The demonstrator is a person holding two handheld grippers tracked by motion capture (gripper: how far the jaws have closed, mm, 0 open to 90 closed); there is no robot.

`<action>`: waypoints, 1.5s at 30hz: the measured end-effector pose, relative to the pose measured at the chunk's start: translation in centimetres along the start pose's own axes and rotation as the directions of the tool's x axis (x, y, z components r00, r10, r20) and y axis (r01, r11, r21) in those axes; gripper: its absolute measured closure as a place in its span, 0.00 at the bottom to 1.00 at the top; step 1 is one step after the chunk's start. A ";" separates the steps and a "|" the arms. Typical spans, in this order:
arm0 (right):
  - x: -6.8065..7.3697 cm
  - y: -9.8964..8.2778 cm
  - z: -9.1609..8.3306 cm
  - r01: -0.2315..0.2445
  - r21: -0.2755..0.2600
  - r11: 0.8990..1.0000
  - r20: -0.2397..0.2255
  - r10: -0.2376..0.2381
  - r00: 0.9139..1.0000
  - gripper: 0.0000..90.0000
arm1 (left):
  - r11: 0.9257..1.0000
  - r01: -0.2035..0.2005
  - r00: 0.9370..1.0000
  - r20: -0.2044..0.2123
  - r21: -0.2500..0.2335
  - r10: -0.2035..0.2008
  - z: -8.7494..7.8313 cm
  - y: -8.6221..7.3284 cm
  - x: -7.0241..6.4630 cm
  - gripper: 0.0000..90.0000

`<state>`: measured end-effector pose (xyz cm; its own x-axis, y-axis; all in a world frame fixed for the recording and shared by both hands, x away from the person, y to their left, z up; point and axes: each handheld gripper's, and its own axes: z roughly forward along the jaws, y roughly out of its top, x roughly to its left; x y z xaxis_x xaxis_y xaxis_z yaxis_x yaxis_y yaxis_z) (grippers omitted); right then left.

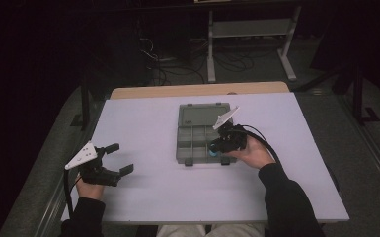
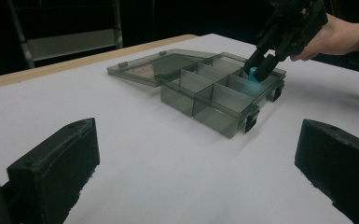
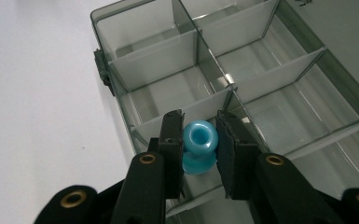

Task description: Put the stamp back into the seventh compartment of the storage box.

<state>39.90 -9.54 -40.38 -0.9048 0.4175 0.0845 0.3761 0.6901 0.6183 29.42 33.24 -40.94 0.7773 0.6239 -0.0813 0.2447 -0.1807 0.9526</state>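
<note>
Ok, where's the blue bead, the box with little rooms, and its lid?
blue bead (image 3: 199, 140): right gripper view, its rounded top.
compartment box (image 1: 181, 154): high view, near left wall.
lid (image 2: 142, 71): left gripper view, flat panel.

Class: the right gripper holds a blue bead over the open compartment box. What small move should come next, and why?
Probably lower a little, then open. The right gripper is shut on the glossy blue holed bead above a near corner compartment of the smoky clear plastic organiser box, which looks empty.

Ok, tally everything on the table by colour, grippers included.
Blue: 1, the bead held by the right gripper
Smoky grey: 1, the open compartment box
Black: 2, the right gripper and the left gripper
Total: 4
</note>
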 end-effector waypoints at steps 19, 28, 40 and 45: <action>0.5 -0.3 -0.3 0.022 -0.015 1.000 0.013 -0.022 1.000 0.70 | 1.000 0.002 1.000 0.000 -0.002 -0.002 0.0 0.0 0.0 0.00; 0.4 -0.2 -1.4 0.003 -0.064 0.998 0.039 -0.001 0.999 0.47 | 1.000 0.002 1.000 0.001 0.000 -0.002 0.0 0.0 0.0 0.00; 0.1 -0.5 -2.7 -0.076 -0.122 0.990 0.077 0.086 0.993 0.00 | 1.000 0.002 1.000 0.000 0.002 -0.002 0.0 0.0 0.0 0.00; -0.1 -0.6 -3.5 -0.085 -0.153 0.985 0.106 0.101 0.989 0.00 | 1.000 0.002 1.000 0.001 0.002 -0.002 0.0 0.0 0.0 0.00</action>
<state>39.04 -12.06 -38.06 -0.8356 0.5457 0.0633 0.4164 0.5539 0.7210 29.41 33.24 -40.95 0.7775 0.6232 -0.0839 0.2476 -0.1807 0.9519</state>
